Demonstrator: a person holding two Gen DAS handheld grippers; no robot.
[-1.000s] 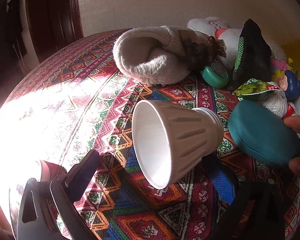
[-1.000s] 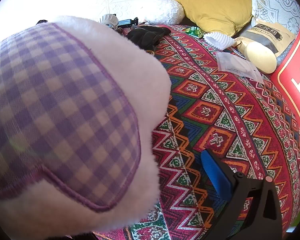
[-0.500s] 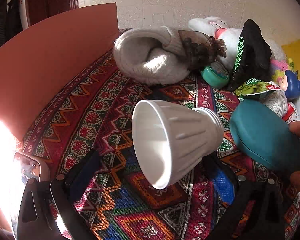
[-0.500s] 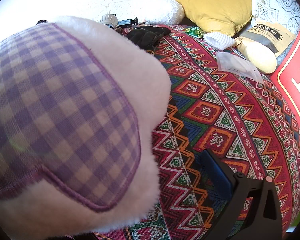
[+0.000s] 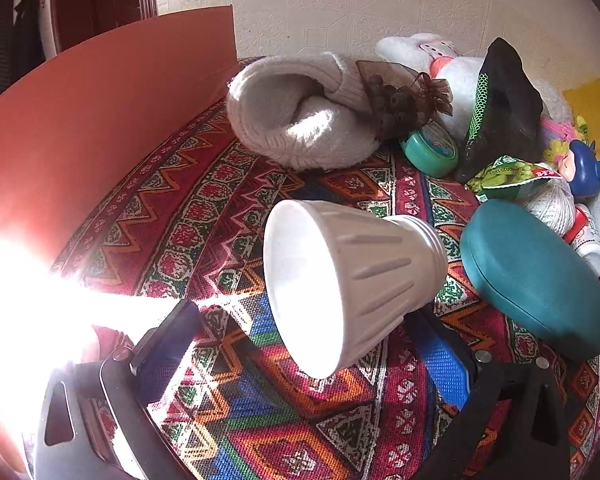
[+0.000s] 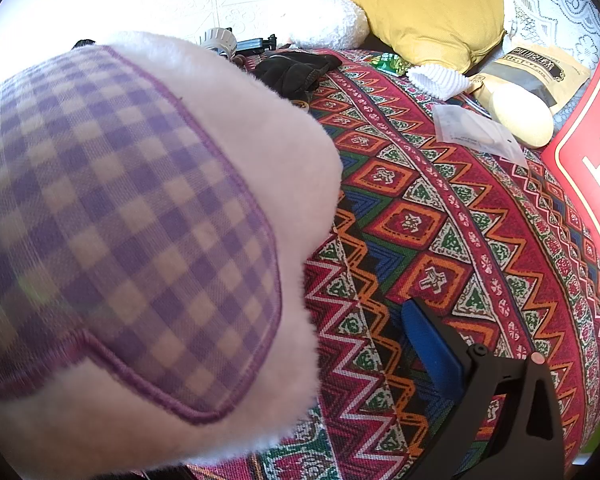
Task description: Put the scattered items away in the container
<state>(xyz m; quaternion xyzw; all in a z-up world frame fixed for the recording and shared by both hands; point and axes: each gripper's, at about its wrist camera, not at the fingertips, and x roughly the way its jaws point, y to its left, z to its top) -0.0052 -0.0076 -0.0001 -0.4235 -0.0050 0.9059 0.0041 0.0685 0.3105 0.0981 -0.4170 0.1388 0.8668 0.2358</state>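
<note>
Inspecting the left wrist view first: the white ribbed cup sits on its side between the fingers of the left gripper, mouth turned toward the left finger. Its narrow threaded end rests against the blue pad of the right finger; the left finger stands well clear of the rim. The jaws are apart and nothing is clamped.

Risk one: closing from here would press on a tapered, smooth body. In my judgement the cone could squirt forward or roll off across the patterned cloth.

Risk two: the teal case lies just beside the right finger's outer side. Any sideways correction may shove it into the clutter ahead: the cream knitted hat, the green tin and the snack packet.

Risk three: strong glare floods the area left of the left finger, so that finger's contact cannot be checked. An orange-red panel stands ahead-left; whether it belongs to the container cannot be told.

Right wrist view: the right gripper shows only one finger. A white plush item with a purple checked patch fills the other side, hiding the second finger. Whether it is gripped cannot be told. If the hold is loose, the soft pile may slip free during carrying.
</note>
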